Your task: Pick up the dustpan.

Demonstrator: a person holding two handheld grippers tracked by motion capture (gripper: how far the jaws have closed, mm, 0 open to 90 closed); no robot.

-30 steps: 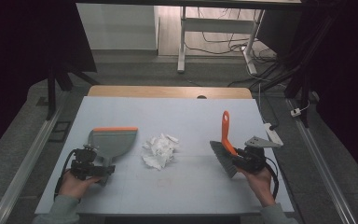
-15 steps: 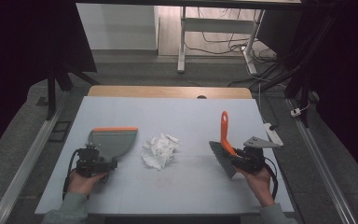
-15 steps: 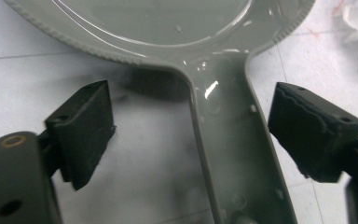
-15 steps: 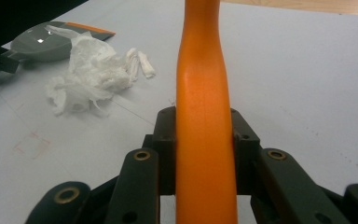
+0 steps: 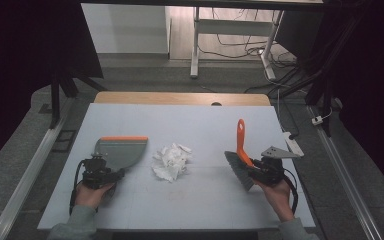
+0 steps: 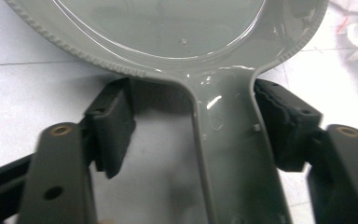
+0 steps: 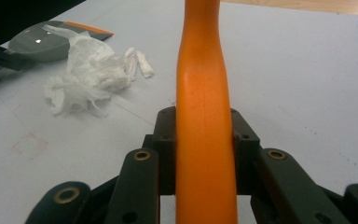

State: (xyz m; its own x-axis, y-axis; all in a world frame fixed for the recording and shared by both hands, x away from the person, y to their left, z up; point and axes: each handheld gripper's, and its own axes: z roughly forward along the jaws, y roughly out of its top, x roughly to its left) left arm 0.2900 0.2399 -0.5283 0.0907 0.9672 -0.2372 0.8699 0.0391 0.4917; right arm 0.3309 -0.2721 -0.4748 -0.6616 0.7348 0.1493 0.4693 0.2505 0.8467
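A grey dustpan (image 5: pixel 120 150) with an orange front lip lies on the table's left; its pan (image 6: pixel 168 32) and handle (image 6: pixel 228 140) show in the left gripper view. My left gripper (image 5: pixel 112 173) (image 6: pixel 200 123) straddles that handle and its jaws have just been closing. The right pad (image 6: pixel 284 126) touches the handle, while the left pad (image 6: pixel 114 123) stands apart from it. My right gripper (image 5: pixel 253 170) (image 7: pixel 205 135) is shut on the orange handle of a brush (image 5: pixel 240 140) (image 7: pixel 203 84), bristles resting on the table. Crumpled white paper (image 5: pixel 171 161) (image 7: pixel 88 70) lies between dustpan and brush.
The pale table (image 5: pixel 190 120) ends in a wooden strip (image 5: pixel 180 98) at the far side. Metal rails (image 5: pixel 30 165) run along both sides. Desk legs and cables (image 5: pixel 240 45) lie on the floor beyond.
The left gripper's jaws have narrowed around the dustpan's handle and the hand has shifted slightly. The right hand and the brush have stayed put.
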